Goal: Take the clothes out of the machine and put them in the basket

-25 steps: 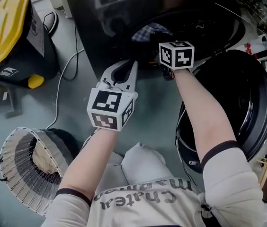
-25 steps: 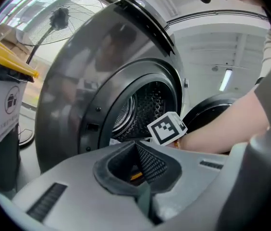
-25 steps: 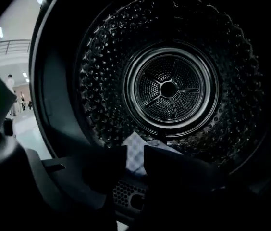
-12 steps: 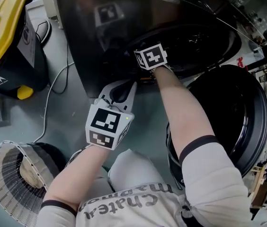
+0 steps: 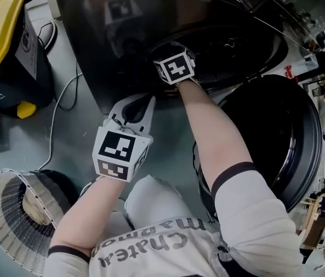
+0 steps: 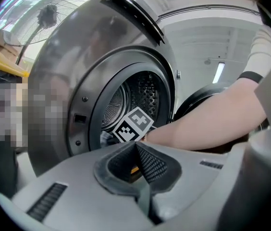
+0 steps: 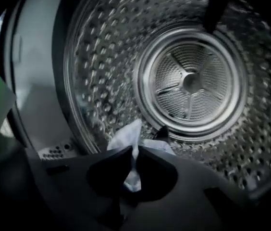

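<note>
My right gripper (image 7: 134, 150) reaches into the washing machine's steel drum (image 7: 188, 81) and is shut on a pale blue-white cloth (image 7: 126, 139) lying on the drum's lower wall. The cloth runs up between the jaws. In the head view only that gripper's marker cube (image 5: 175, 64) shows at the drum's mouth; its jaws are hidden inside. My left gripper (image 5: 141, 104) hovers outside, in front of the machine's steel front (image 6: 73, 76), shut with nothing in it. The ribbed laundry basket (image 5: 12, 224) stands on the floor at the lower left.
The machine's round door (image 5: 292, 137) hangs open at the right. A black bin with a yellow lid (image 5: 1, 39) stands at the upper left, and a cable (image 5: 56, 117) trails over the grey floor. The person's knee (image 5: 151, 201) is below the grippers.
My right gripper has moved left and deeper into the drum and has closed on the pale cloth. The checked cloth seen at the drum's mouth is out of sight. The left gripper has stayed put.
</note>
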A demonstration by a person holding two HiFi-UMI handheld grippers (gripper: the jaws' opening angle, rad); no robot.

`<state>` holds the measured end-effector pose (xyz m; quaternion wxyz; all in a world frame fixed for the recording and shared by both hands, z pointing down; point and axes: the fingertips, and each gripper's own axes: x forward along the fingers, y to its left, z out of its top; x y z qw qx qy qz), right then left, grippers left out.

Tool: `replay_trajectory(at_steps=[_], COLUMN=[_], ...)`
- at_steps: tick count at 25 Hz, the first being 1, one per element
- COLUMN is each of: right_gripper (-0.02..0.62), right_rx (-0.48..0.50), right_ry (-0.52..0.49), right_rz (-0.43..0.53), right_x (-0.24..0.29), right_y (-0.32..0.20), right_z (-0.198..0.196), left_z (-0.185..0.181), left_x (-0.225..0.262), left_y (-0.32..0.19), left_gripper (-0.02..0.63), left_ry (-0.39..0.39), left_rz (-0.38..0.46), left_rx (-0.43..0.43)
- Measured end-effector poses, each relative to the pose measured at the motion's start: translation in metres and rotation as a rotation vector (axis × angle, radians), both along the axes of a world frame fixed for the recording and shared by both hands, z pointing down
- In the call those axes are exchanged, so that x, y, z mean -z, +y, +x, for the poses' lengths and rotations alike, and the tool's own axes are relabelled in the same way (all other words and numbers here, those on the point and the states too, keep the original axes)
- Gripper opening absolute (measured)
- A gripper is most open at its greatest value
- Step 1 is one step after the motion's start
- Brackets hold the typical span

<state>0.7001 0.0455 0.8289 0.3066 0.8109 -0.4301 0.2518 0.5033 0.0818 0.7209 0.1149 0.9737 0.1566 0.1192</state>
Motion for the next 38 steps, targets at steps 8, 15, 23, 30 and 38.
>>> replay_trajectory(at_steps=[8, 15, 23, 30, 38], right_gripper=[0.038, 0.037, 0.037, 0.037, 0.037], right_rx=[-0.367, -0.404, -0.358, -0.304, -0.18], right_ry=[-0.059, -0.084, -0.275, -0.397, -0.433], right_rz=[0.344, 0.525, 0.744, 0.698, 0.648], right_x=[0.079, 0.189, 0.305, 0.308, 0.304], right_y=[0.088, 0.127, 0.17, 0.187, 0.155], right_z=[-0.024, -0.084, -0.169, -0.25, -0.313], left_z=[-0.025, -0.05, -0.099, -0.141, -0.201], left_x=[0.075, 0.178, 0.303, 0.374, 0.37], left_y=[0.025, 0.025, 0.042, 0.057, 0.046], left_gripper=[0.008, 0.008, 0.008, 0.008, 0.008], left_ry=[-0.071, -0.094, -0.107, -0.048, -0.099], left_rz=[-0.02, -0.058, -0.095, -0.113, -0.137], left_rx=[-0.017, 0.103, 0.138, 0.149, 0.226])
